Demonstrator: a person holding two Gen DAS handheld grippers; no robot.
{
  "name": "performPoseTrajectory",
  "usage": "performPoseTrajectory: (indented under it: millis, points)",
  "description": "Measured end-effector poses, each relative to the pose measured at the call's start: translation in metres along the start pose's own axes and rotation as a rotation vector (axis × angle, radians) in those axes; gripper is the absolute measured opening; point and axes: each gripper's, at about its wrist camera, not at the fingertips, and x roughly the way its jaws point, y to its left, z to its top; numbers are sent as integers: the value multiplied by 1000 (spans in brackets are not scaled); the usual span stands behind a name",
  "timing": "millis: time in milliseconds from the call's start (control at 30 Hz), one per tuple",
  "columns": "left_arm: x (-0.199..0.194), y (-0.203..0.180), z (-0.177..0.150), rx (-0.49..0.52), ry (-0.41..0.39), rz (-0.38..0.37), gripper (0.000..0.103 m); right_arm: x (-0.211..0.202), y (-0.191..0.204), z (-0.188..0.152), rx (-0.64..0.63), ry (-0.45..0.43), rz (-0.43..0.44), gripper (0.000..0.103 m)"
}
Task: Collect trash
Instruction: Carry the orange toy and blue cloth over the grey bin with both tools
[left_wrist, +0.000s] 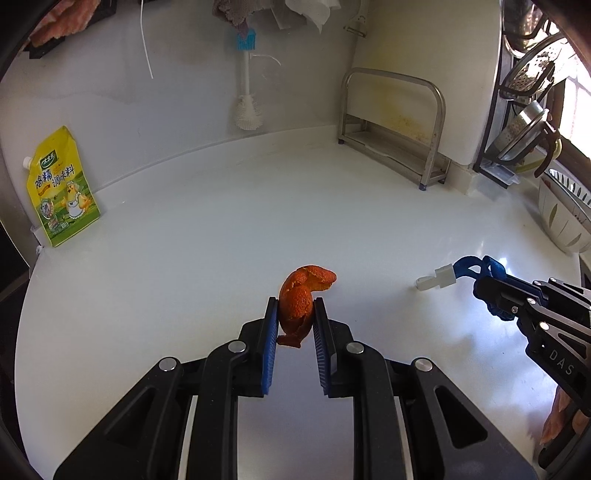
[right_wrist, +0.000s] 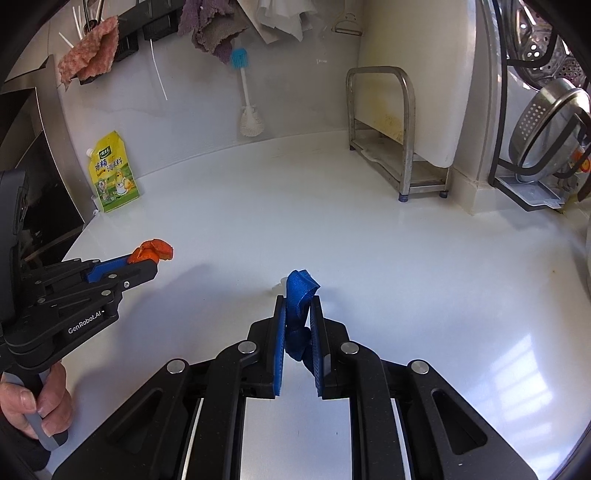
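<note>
A curled orange peel (left_wrist: 301, 299) is pinched between the blue pads of my left gripper (left_wrist: 295, 314), held just above the white counter (left_wrist: 221, 229). From the right wrist view the same peel (right_wrist: 153, 251) sticks out of the left gripper (right_wrist: 147, 260) at the left. My right gripper (right_wrist: 298, 308) is shut on a crumpled blue strap (right_wrist: 300, 295). In the left wrist view that strap (left_wrist: 476, 267) carries a small white plastic clip (left_wrist: 436, 279) at its end, hanging from the right gripper (left_wrist: 484, 286) at the right edge.
A yellow seasoning pouch (left_wrist: 61, 192) leans at the back left. A white brush (left_wrist: 246, 107) hangs on the wall. A steel rack (left_wrist: 399, 136) stands at the back right, with a dish rack of pots (right_wrist: 546, 129) and a white colander (left_wrist: 561, 218) beyond. A hand (right_wrist: 33, 402) holds the left gripper.
</note>
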Motion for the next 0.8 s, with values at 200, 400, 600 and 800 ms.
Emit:
performPoseTrajectory:
  millis: [200, 400, 600, 800]
  points:
    - [-39, -15, -21, 5, -50, -11, 19, -41, 6, -27, 37, -40, -16, 12]
    - [-80, -17, -57, 8, -68, -14, 19, -83, 13, -71, 119, -53, -9, 12]
    - [-115, -21, -103, -29, -16, -59, 19, -132, 33, -118, 161, -65, -34, 12]
    - [-164, -37, -144, -12, -29, -85, 19, -182, 61, -167, 172, -92, -65, 12]
